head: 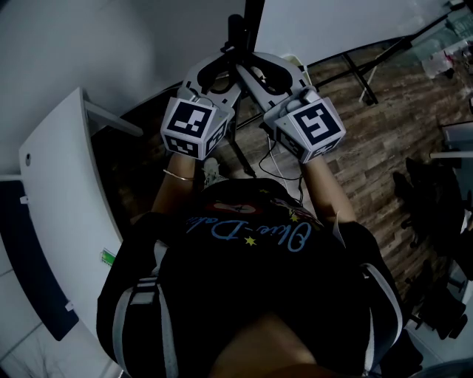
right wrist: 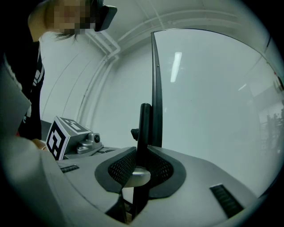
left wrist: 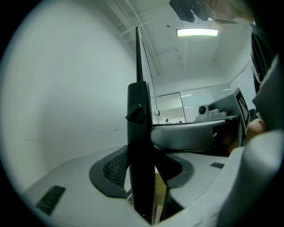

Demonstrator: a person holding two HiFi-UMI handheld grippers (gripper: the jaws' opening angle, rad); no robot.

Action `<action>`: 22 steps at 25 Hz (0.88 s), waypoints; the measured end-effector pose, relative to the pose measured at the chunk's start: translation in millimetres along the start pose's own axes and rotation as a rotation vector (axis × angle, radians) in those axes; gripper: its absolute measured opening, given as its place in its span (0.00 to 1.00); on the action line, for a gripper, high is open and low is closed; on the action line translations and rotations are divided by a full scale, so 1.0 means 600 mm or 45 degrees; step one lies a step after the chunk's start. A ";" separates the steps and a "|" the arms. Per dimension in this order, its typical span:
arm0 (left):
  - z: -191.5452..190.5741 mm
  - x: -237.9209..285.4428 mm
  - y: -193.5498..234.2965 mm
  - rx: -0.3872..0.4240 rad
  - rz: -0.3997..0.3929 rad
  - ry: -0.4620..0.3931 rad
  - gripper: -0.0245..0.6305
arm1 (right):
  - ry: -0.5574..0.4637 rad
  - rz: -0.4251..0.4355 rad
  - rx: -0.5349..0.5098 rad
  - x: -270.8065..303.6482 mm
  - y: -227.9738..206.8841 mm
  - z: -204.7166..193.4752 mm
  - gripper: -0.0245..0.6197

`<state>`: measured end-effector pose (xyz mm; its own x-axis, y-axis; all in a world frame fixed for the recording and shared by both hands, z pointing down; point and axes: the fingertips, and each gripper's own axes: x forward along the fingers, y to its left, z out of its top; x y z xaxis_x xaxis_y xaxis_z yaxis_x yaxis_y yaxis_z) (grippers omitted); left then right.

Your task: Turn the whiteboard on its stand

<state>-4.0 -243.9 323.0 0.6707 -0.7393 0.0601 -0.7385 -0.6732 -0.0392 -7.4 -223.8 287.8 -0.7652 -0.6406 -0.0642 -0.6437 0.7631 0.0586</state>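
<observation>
**Head view.** Found left gripper (head: 218, 74) and right gripper (head: 266, 74) held level, one from each side, jaws converging on the same black post (head: 238, 37). Placed whiteboard (head: 340, 22) just beyond the jaws, running away from them, close to edge-on. Noted floor (head: 384, 148) well below the jaws.

**Left gripper view.** Found post (left wrist: 138, 133) upright between the jaws of left gripper (left wrist: 142, 168), filling the gap. Read as clenched on the post, with contact plainer at the left pad than at the right. Noted knob (left wrist: 136, 113) on the post, above the jaws. Placed whiteboard (left wrist: 111, 88) behind the post and left of the jaws, its thin edge rising past the post top.

**Right gripper view.** Found right gripper (right wrist: 140, 170) grasping the same post (right wrist: 144, 128), pads tight on both sides. Noted knob (right wrist: 134, 132) again, above and just left of the jaws. Placed whiteboard (right wrist: 208, 102) right of the jaws, glossy face in full view, its edge just behind the post.

**Progress.** Judged the reach and grasp done: two-handed hold on the post in place. Judged the turn itself not yet done, or barely begun. Cannot tell the amount of rotation, with no mark of the wanted facing in view. Left to do: swing the post round, then release both jaws.
</observation>
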 end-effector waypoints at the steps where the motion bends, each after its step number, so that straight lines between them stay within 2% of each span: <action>1: -0.001 0.000 -0.002 0.001 -0.003 0.002 0.33 | -0.001 -0.002 0.002 -0.002 0.001 0.000 0.15; 22: 0.002 -0.008 -0.043 0.000 -0.028 -0.008 0.33 | 0.005 -0.036 0.017 -0.042 0.009 0.002 0.15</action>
<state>11.9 -222.7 322.7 0.6871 -0.7245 0.0549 -0.7236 -0.6892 -0.0383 8.5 -203.7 288.4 -0.7470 -0.6620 -0.0613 -0.6646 0.7459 0.0434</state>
